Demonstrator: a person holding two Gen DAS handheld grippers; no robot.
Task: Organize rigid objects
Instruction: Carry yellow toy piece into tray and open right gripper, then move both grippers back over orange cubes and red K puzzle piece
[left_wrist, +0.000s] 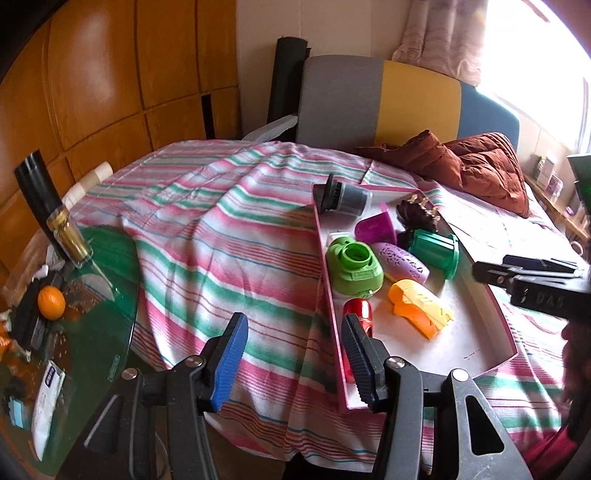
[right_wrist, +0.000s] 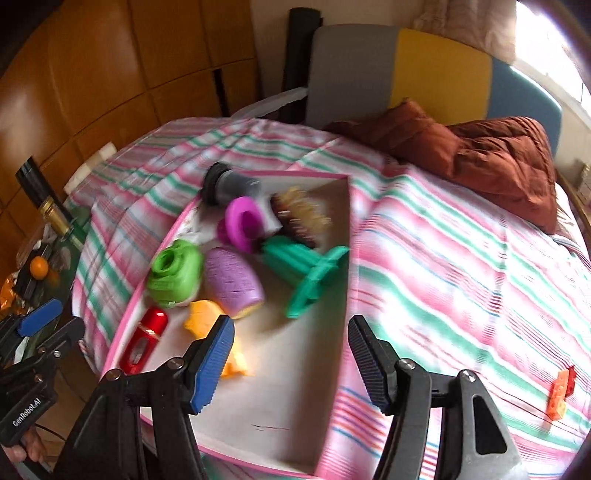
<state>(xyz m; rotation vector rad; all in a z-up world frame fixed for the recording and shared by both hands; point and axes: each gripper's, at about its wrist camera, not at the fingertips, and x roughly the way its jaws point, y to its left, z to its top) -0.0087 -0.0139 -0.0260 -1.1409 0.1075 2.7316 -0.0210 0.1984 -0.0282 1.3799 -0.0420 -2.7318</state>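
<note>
The pink-edged box (right_wrist: 334, 295) lies on the bed's striped cover (right_wrist: 461, 258), and nearly everything I am sorting is already inside: a green ring-shaped piece (right_wrist: 175, 271), a purple ribbed shell (right_wrist: 232, 284), a teal spool (right_wrist: 306, 273), a magenta cup (right_wrist: 240, 221), a grey canister (right_wrist: 231, 188), a bristly brush (right_wrist: 303, 218), a red case (right_wrist: 146, 341) and an orange piece (right_wrist: 205, 319). One small orange block (right_wrist: 561, 393) sits apart on the cover, well to the right of the box.

My right hand-held gripper (right_wrist: 291, 369) hangs over the box's near end, jaws spread with nothing between them. My left hand-held gripper (left_wrist: 295, 360) is also spread and empty, straddling the box's left wall (left_wrist: 325, 295).

The risks I see: the cover is soft and rumpled, so a nudge on that wall could tip or slide the box and spill pieces. The block is small and low; a pinch could snag fabric or push it deeper into a fold. The right view is blurred, so my aim may be off.
</note>
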